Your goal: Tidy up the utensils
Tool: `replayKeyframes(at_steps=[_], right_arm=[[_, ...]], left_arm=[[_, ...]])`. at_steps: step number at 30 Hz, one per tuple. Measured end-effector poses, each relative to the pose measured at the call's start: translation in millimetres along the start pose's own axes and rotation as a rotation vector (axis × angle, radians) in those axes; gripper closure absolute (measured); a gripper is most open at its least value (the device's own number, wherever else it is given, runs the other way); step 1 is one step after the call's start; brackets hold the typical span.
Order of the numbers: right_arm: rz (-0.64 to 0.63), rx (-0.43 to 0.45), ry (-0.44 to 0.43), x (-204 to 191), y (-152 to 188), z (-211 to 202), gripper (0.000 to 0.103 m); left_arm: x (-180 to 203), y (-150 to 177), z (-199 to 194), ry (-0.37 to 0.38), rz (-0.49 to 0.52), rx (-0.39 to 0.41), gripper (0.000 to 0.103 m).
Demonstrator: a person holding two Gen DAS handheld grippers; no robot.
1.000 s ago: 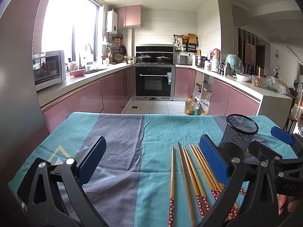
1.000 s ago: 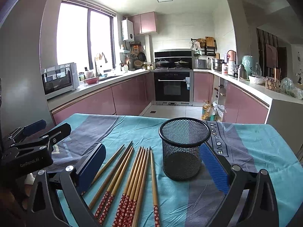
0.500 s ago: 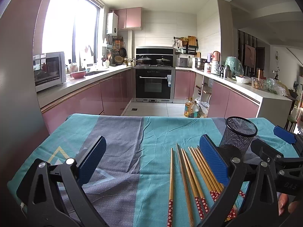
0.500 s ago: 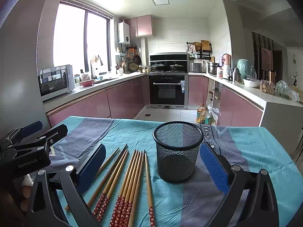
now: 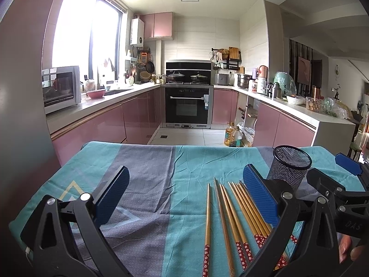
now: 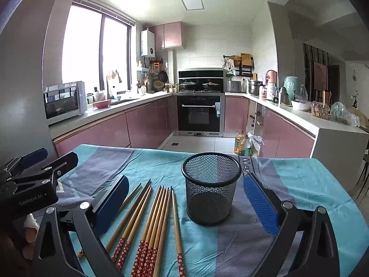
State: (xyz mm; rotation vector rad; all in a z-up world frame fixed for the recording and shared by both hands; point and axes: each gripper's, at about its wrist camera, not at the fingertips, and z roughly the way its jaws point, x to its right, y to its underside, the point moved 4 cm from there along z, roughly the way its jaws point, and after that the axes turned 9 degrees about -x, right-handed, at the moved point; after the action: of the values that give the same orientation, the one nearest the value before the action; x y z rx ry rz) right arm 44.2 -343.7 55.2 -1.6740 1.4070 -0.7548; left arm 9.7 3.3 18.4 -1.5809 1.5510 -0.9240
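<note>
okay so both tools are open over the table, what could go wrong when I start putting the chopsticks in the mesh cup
The chopsticks lie packed side by side, so a tool may pinch several or scatter them. The mesh cup stands empty and looks light; a bump from the right tool could tip it. The wrinkled tablecloth might snag.

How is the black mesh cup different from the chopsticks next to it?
The black mesh cup stands upright, while the chopsticks lie flat in a row. The cup is black see-through wire mesh; the chopsticks are solid brown sticks with red flowered ends. The cup is wide and round; the chopsticks are long and thin. Both rest on the teal and grey tablecloth.
</note>
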Motion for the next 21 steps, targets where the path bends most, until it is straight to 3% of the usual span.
replayKeyframes(at_steps=[21], right_arm=[[0.011, 0.033, 0.043, 3.9, -3.1, -7.3, 0.007]], left_arm=[[1.3, 0.6, -1.4, 0.005, 0.000, 0.005, 0.006]])
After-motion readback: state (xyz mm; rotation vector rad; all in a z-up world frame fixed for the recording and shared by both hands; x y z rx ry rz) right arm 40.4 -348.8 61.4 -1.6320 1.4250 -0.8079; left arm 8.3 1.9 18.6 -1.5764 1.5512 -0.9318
